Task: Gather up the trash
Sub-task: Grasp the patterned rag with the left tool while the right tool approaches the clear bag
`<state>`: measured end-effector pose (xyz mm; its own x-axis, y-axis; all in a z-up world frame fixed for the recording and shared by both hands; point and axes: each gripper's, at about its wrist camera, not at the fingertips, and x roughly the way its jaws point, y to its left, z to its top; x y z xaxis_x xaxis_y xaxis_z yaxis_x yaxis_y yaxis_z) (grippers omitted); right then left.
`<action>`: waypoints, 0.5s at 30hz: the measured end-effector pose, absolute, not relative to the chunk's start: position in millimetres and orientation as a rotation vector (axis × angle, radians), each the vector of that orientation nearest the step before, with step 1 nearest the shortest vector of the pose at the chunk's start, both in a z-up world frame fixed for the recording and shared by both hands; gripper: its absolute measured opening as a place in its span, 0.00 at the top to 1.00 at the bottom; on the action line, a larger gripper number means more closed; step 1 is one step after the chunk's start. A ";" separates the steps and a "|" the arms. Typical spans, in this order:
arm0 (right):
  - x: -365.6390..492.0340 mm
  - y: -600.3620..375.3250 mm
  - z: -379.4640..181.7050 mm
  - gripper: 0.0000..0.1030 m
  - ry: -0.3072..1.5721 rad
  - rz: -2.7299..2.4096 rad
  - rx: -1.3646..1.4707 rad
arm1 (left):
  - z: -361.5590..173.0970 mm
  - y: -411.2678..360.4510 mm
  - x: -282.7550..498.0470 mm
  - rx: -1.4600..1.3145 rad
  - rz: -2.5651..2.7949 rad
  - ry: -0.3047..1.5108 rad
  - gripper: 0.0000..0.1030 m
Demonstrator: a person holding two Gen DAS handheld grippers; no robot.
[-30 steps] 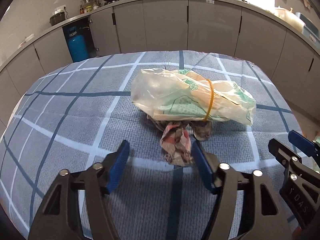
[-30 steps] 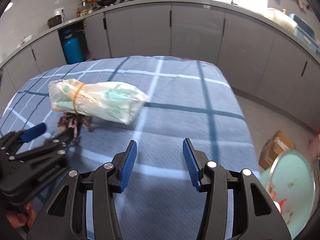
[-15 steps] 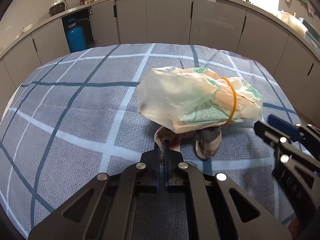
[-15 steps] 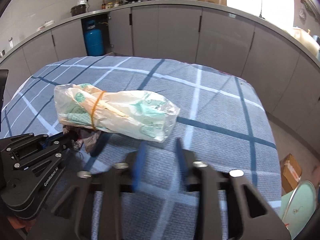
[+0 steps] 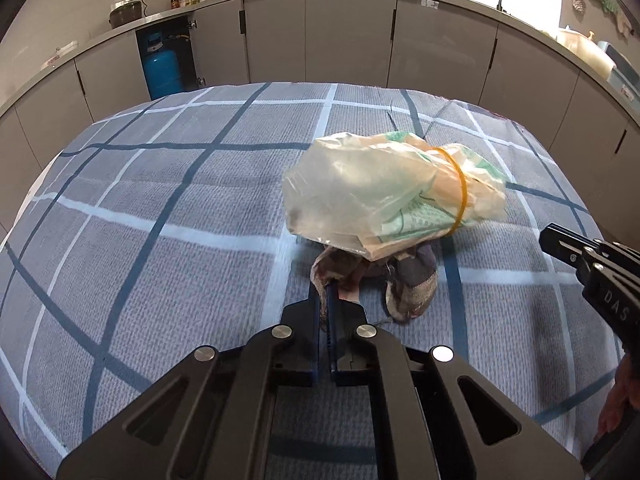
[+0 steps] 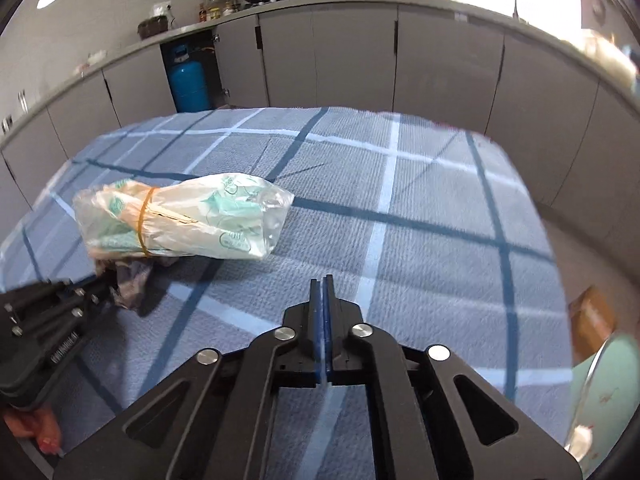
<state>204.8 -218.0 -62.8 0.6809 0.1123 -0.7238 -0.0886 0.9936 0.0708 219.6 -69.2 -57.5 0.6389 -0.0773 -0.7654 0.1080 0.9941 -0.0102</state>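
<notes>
Your left gripper (image 5: 324, 300) pinches the crumpled rag (image 5: 340, 268) sticking out from under the plastic bag (image 5: 384, 196) on the checked surface (image 5: 160, 208); nothing looks collected yet. From the right wrist, your right gripper (image 6: 323, 292) is pressed together on nothing, near the bag; a green bin (image 6: 600, 396) waits beside the surface.

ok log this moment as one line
left gripper: shut on crumpled wrapper | right gripper: shut, empty | plastic bag: on tablecloth
</notes>
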 end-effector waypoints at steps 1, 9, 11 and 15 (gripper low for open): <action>203.0 -218.5 -61.5 0.65 0.814 0.124 0.065 | -57.6 -69.4 217.2 0.040 -0.109 0.871 0.96; 191.7 -188.7 -51.3 0.46 0.790 0.128 0.007 | -55.9 -66.1 189.1 0.083 -0.130 0.858 0.96; 190.4 -185.3 -49.8 0.46 0.792 0.147 0.026 | -57.8 -63.9 183.2 0.093 -0.134 0.857 0.96; 187.8 -174.6 -40.9 0.43 0.758 0.175 0.079 | -62.3 -64.0 175.8 0.119 -0.137 0.842 0.97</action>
<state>187.8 -174.6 -40.9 0.7128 0.1859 -0.6763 -0.1290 0.9825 0.1342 175.8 -64.0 -62.3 0.6579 -0.0732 -0.7495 0.1673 0.9846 0.0508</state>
